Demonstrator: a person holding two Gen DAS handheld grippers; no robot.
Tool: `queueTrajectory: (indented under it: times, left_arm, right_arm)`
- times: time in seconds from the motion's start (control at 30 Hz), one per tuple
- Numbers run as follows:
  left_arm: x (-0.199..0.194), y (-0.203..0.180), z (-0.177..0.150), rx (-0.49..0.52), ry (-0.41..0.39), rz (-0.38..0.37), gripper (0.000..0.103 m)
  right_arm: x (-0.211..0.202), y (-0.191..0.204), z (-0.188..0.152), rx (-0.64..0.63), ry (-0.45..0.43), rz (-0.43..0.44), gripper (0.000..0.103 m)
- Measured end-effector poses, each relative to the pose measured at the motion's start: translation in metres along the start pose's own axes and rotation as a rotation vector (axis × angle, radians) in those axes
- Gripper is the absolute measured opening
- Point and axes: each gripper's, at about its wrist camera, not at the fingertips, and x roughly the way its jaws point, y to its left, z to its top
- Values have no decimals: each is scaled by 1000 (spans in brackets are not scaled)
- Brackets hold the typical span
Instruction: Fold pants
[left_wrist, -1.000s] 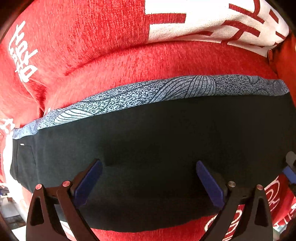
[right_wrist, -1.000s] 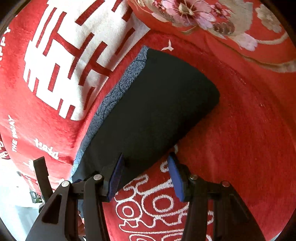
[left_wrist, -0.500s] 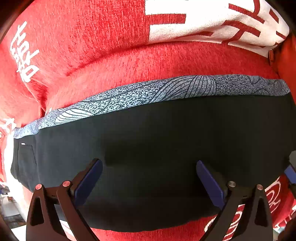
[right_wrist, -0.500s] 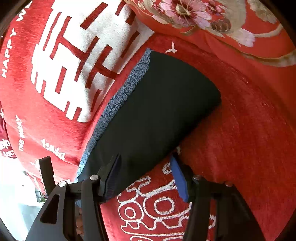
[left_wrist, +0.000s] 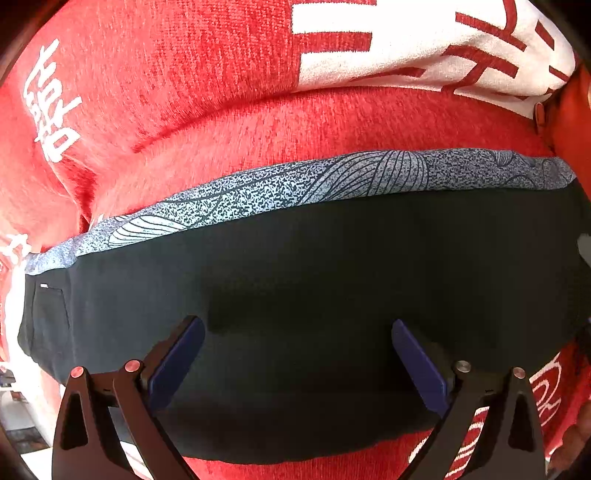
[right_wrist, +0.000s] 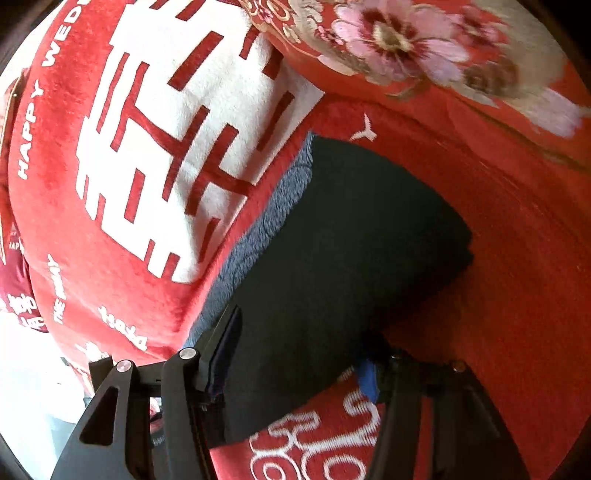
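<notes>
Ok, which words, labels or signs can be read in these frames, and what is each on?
"HAPPY WED…": white letters on the red blanket, cut off at the frame edge.
"THE … DAY": same blanket, middle unreadable.
Large white double-happiness sign: same blanket.
Small white tag on the black pants: too small to read.

Your right tool's (right_wrist: 295, 354) view is smeared: the flowered cushion (right_wrist: 424, 48) is blurred, and its far finger (right_wrist: 369, 376) is a dark smudge. In the left view, the pants (left_wrist: 314, 295) run off the right edge.
</notes>
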Motion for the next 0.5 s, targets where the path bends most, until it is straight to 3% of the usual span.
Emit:
queueTrajectory:
  times: [0.13, 0.2, 0.23, 0.27, 0.3, 0.33, 0.5]
  left_arm:
    - [2, 3, 1, -9, 3, -13, 102]
    - [1, 5, 3, -6, 5, -15, 102]
    - [1, 5, 3, -2, 5, -12, 102]
    - [-1, 4, 4, 5, 3, -7, 96]
    - [-7, 4, 5, 12, -13, -13, 88]
    - [-10, 3, 5, 16, -21, -27, 73]
    - [-27, -3, 6, 59, -72, -133, 71]
  right_arm:
    - [12, 1, 13, 48, 13, -10, 59]
    - [14, 2, 16, 78, 29, -44, 46]
    - [15, 1, 17, 91, 39, -67, 26]
    - [15, -2, 17, 103, 51, -98, 18]
    - [14, -4, 18, 117, 59, -98, 17]
    - [13, -5, 18, 124, 63, -92, 16]
    - [5, 22, 19, 24, 64, -127, 14]
